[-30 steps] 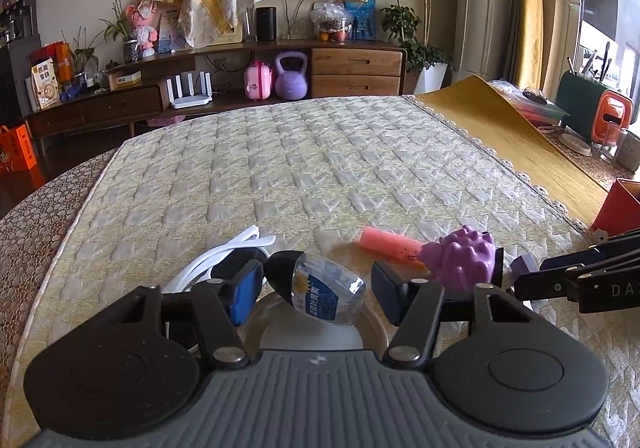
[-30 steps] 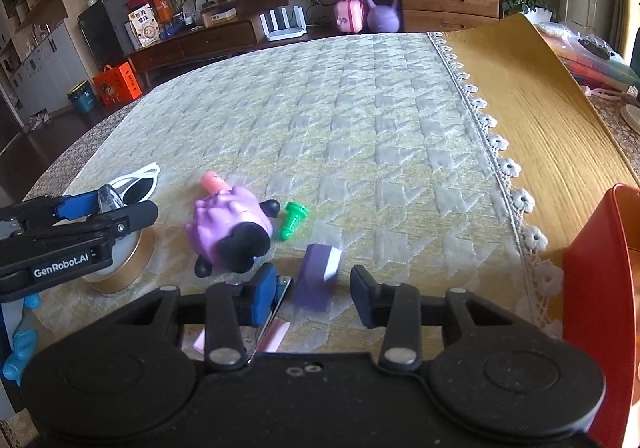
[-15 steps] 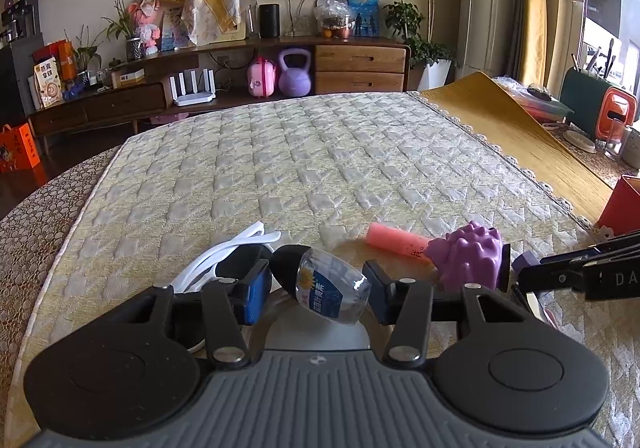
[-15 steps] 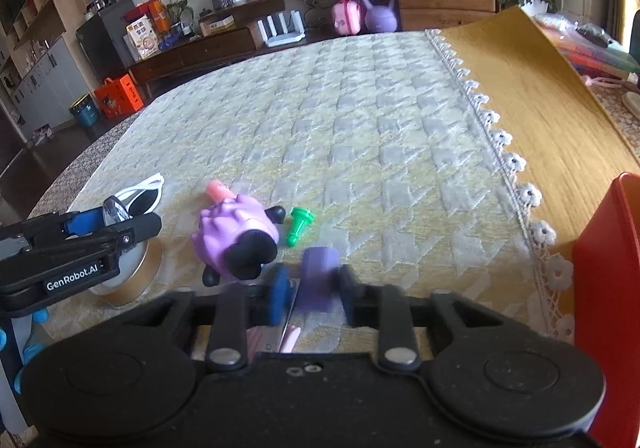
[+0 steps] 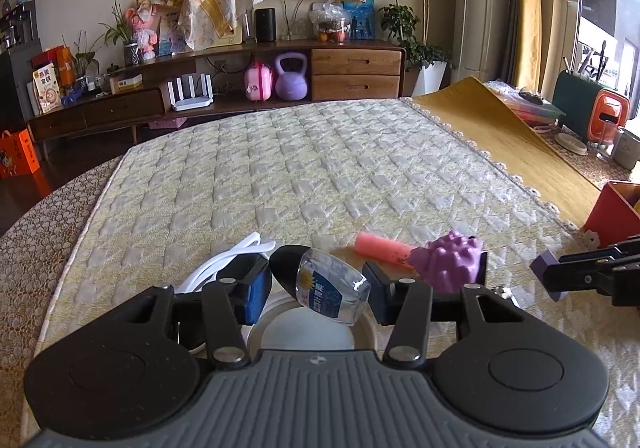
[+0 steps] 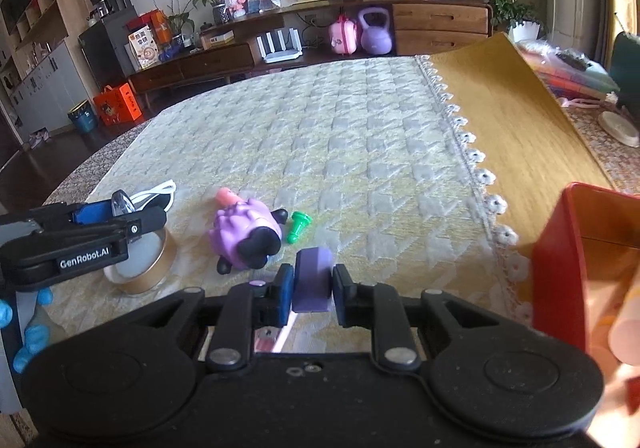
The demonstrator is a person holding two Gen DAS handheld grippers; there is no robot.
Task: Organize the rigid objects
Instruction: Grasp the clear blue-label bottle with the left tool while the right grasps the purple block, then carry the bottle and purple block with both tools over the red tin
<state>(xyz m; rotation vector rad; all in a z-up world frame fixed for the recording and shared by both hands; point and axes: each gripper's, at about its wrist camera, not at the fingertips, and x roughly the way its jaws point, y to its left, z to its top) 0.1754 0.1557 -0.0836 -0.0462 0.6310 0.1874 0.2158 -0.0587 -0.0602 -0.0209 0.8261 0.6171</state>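
Right wrist view: my right gripper point(image 6: 313, 290) has just closed its jaws on the purple block point(image 6: 313, 280), which sits upright between the pads, clamped from both sides. Just beyond lie the purple toy point(image 6: 245, 232) on its side and the small green peg point(image 6: 298, 226) beside it, both on the quilted cover point(image 6: 340, 136). The red box point(image 6: 560, 260) stands at my right edge.

In the left wrist view, my left gripper point(image 5: 317, 286) has narrowed a little and grips a small clear bottle point(image 5: 332, 286) tilted across the gap; both pads appear to touch it. Under it sits a round gold-rimmed tin point(image 5: 366, 332). White sunglasses point(image 5: 224, 264) lie just beyond the left finger. A pink tube point(image 5: 380, 248) rests beyond the right finger, touching the purple toy. Farther off, the low wooden cabinet point(image 5: 356, 74) lines the wall.
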